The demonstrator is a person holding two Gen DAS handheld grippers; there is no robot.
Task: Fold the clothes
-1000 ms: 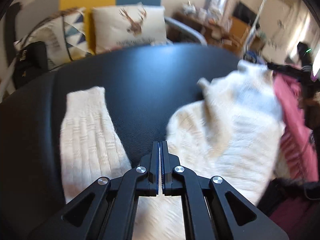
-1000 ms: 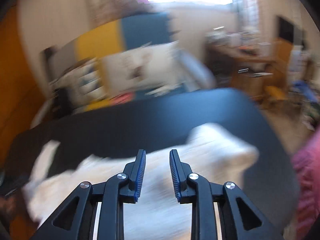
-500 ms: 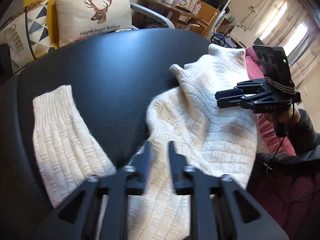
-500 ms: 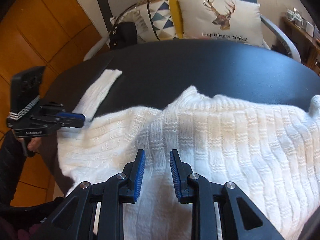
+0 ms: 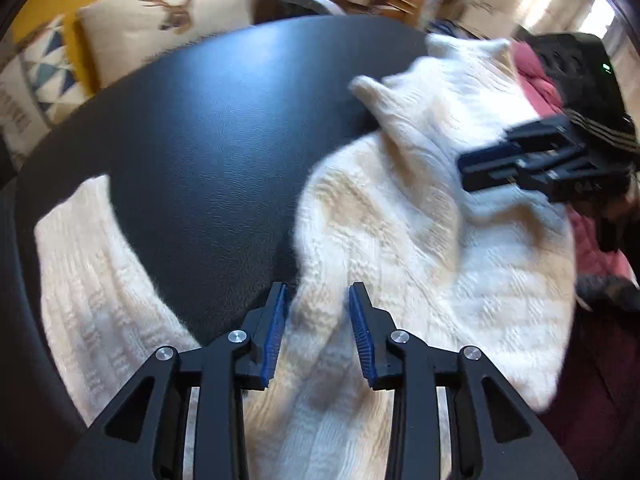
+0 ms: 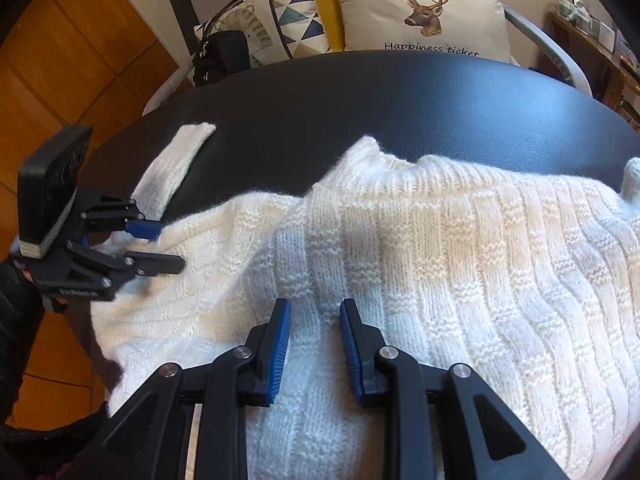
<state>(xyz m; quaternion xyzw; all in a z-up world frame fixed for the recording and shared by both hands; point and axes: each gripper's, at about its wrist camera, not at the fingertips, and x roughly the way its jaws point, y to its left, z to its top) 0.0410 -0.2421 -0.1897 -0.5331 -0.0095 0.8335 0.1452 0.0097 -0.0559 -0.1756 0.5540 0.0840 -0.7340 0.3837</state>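
While a raised ridge of the white knit sweater (image 5: 420, 240) sits between its parted blue pads, the left gripper (image 5: 318, 334), whose jaws have just been closing, grips nothing. Beside it the right gripper (image 6: 314, 346) hangs over the knit, jaws apart, unclenched. Sweater lies spread on the black table (image 6: 400, 96). Behind, a deer cushion (image 6: 424, 12) reads "Happiness ticket".

One white sweater (image 6: 440, 248), one black table (image 6: 360, 96), two pillows (image 6: 424, 12), one black bag (image 6: 220, 56), two grippers (image 6: 312, 344)
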